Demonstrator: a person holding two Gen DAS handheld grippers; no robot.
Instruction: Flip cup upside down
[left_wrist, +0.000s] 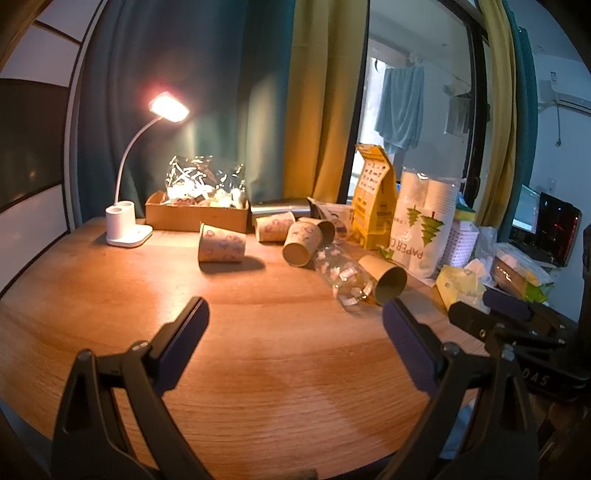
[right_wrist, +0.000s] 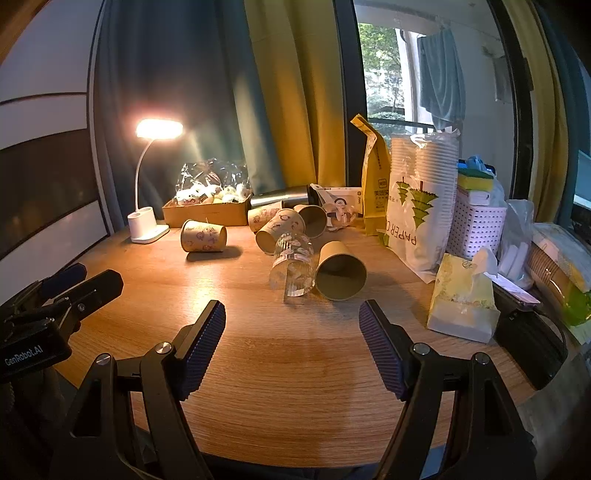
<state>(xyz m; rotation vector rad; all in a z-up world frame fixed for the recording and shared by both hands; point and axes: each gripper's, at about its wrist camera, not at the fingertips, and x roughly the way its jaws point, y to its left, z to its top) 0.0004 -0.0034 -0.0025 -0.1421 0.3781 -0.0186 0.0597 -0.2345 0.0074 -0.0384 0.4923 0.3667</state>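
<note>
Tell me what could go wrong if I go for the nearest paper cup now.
1. The nearest paper cup lies on its side touching the clear plastic cup; closing the open right gripper there could pinch both or roll one away.
2. The tissue pack stands close on the right, so a wide swing may knock it.
3. Thin paper walls may crush under a hard squeeze.

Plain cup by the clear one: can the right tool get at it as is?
Probably yes. The right tool is open, with bare table ahead of the plain cup. The cup lies mouth toward it; the clear cup lies close on its left, so little room there.
</note>
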